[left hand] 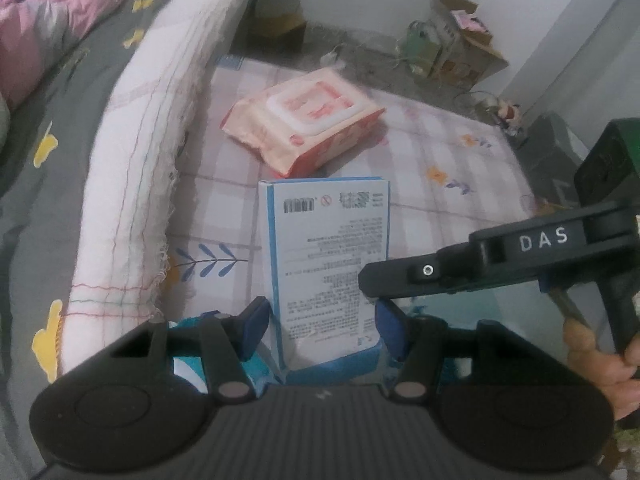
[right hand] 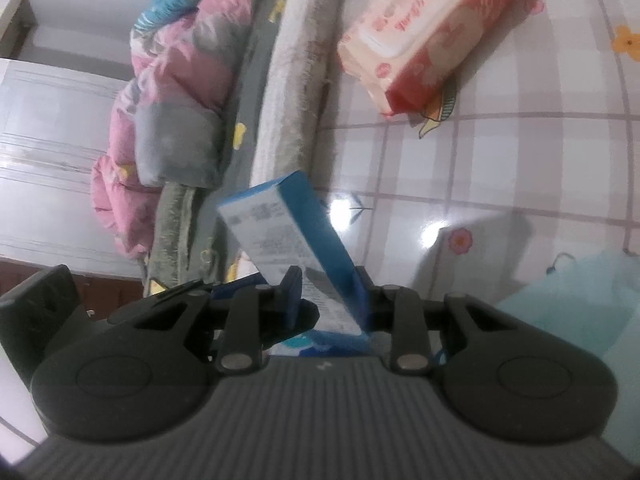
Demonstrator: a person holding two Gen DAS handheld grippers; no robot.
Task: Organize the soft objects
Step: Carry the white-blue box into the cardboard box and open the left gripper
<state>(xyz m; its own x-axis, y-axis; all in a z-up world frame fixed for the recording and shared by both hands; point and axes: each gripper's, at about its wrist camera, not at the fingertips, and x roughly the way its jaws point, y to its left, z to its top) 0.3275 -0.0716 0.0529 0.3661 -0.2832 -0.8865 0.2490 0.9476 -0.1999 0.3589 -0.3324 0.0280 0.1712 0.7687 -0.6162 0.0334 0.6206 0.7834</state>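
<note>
A blue and white box (left hand: 326,248) with a barcode and small print stands upright between my left gripper's (left hand: 324,314) blue pads, which press on its two narrow sides. My right gripper (right hand: 328,294) is shut on the same box (right hand: 280,220) across its thin faces. In the left wrist view one of the right gripper's fingers (left hand: 400,276) reaches in from the right and touches the box. A pink wet-wipes pack (left hand: 304,128) lies flat on the checked mat (left hand: 440,152) beyond the box, and it also shows in the right wrist view (right hand: 428,28).
A bed with a grey sheet (left hand: 60,120), a white blanket edge (left hand: 140,168) and a pink quilt (right hand: 168,92) runs along the mat's left side. A pale blue bag (right hand: 580,300) lies at the right. Cardboard boxes (left hand: 460,40) and clutter stand by the far wall.
</note>
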